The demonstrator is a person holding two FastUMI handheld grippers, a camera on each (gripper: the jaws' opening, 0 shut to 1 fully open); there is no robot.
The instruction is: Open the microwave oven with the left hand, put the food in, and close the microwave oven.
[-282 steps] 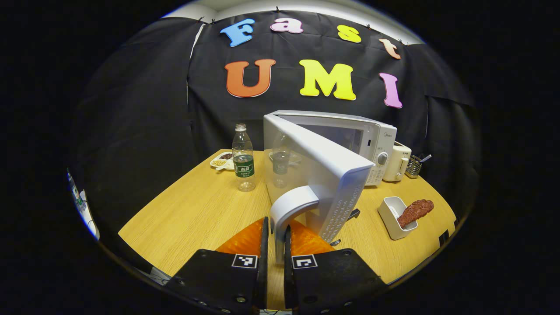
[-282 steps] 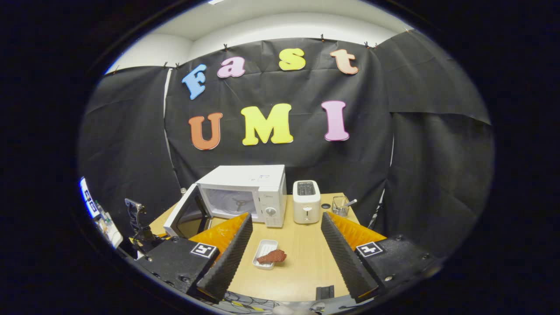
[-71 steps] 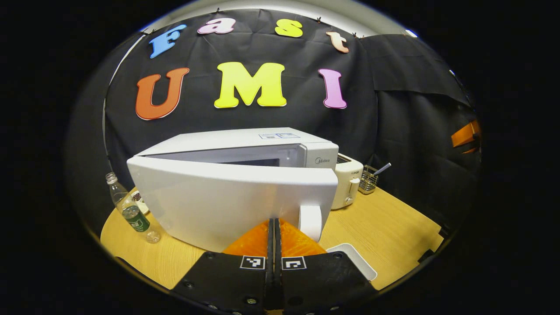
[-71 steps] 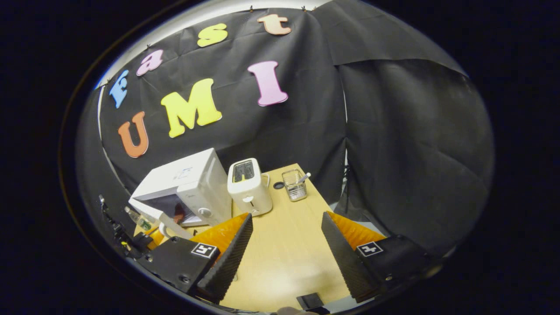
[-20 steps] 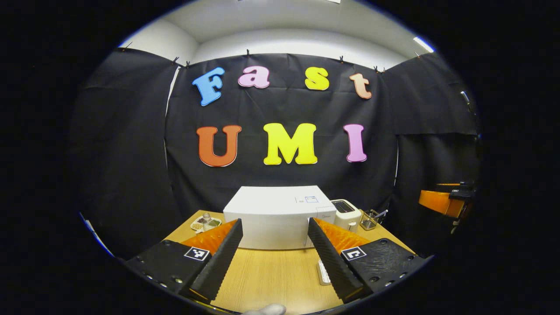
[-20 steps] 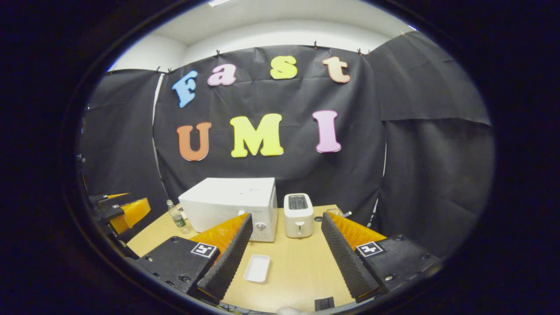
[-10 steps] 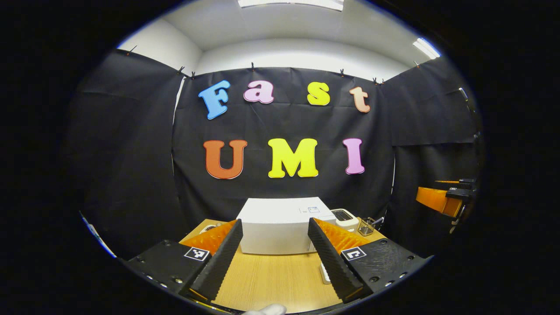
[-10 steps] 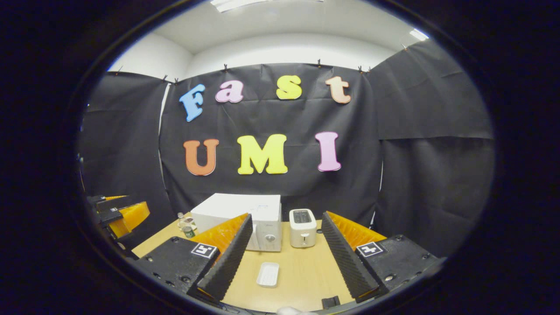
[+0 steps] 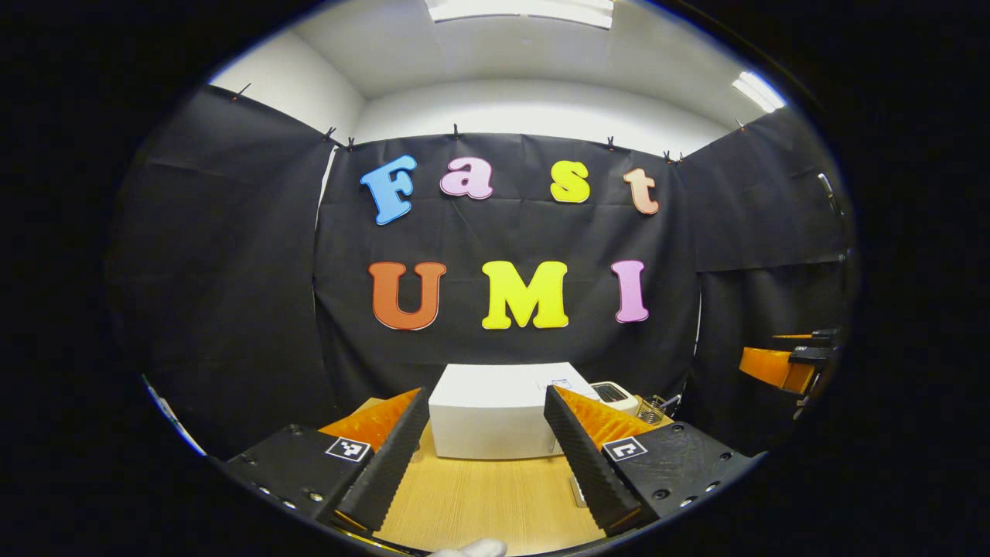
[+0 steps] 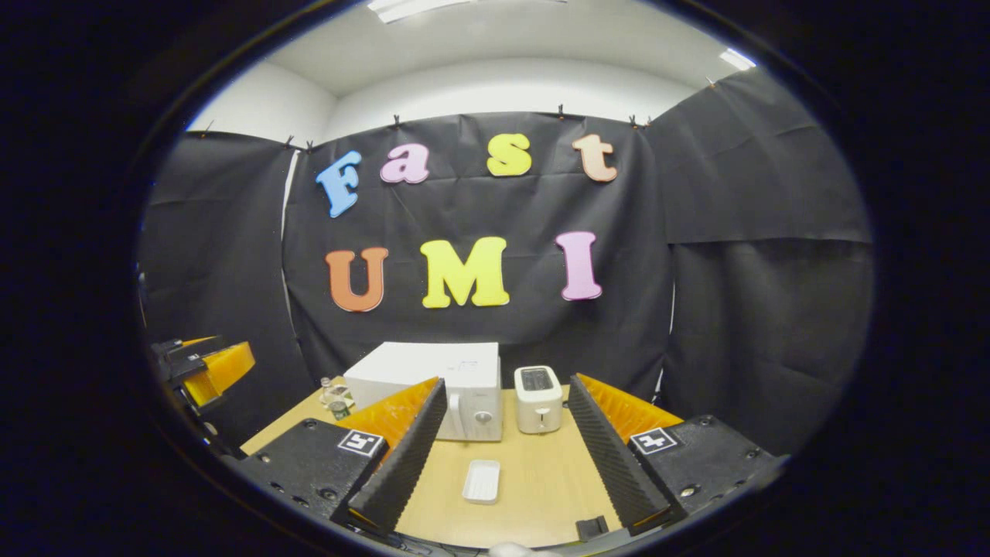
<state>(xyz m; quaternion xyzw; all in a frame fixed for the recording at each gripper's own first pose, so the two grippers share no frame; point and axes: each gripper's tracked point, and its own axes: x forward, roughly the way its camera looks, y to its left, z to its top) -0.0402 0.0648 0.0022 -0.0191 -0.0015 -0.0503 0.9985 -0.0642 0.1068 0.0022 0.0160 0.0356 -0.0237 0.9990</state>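
Wooden table [image 10: 534, 483] ahead of and below both grippers, bearing everything else. White microwave [image 9: 495, 410] straight ahead of the left gripper [image 9: 483, 452], well apart from it, door shut flat against the body; seen through the gap between that gripper's fingers. Same microwave [image 10: 433, 379] ahead and a little left of the right gripper [image 10: 503, 452], handle and dial facing it. White toaster [image 10: 538, 400] just beside the microwave on its right, ahead of the right gripper. Small white tray [image 10: 482, 480] on the table between the right gripper's fingers, nearer than the toaster, lying bare. Water bottle [image 10: 336, 402] left of the microwave, partly hidden. Wire cup [image 9: 653, 408] past the toaster, small and hard to make out. Left gripper spread wide, holding nothing. Right gripper likewise spread wide, holding nothing. Food hidden; cannot tell where.
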